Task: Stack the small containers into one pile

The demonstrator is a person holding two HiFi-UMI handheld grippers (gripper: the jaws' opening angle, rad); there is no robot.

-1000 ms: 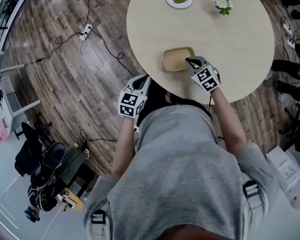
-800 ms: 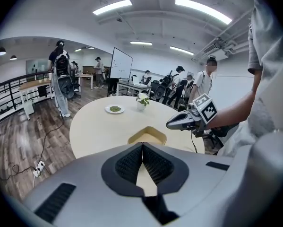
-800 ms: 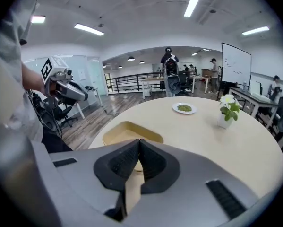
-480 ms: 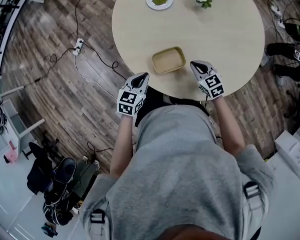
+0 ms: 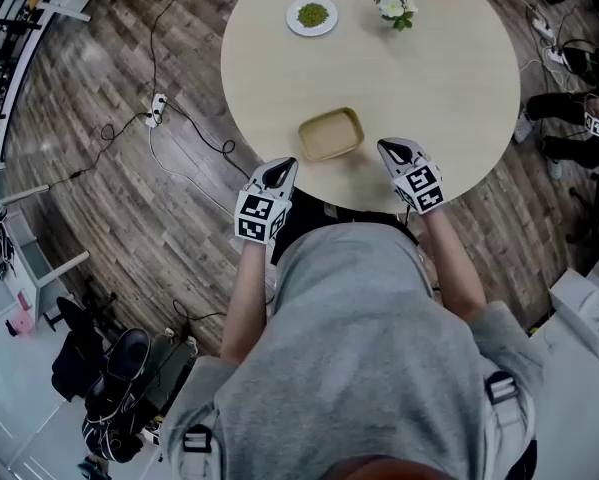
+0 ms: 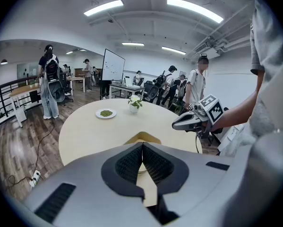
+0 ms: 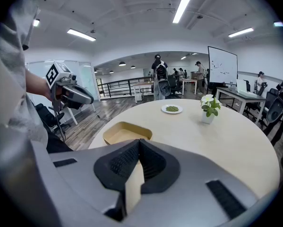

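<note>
My left gripper (image 5: 281, 168) hangs at the near edge of the round worktop (image 5: 449, 78), its jaws pressed together with nothing between them. My right gripper (image 5: 392, 149) hangs over the same edge further along, its jaws also pressed together and empty. The tan container (image 5: 331, 134) lies open side up on the worktop between the two, just ahead of both tips and touching neither. I cannot tell whether it is one piece or several nested. On the far side are a plate (image 5: 311, 15) of something green and a small flowerpot (image 5: 393, 6), well apart from the container.
</note>
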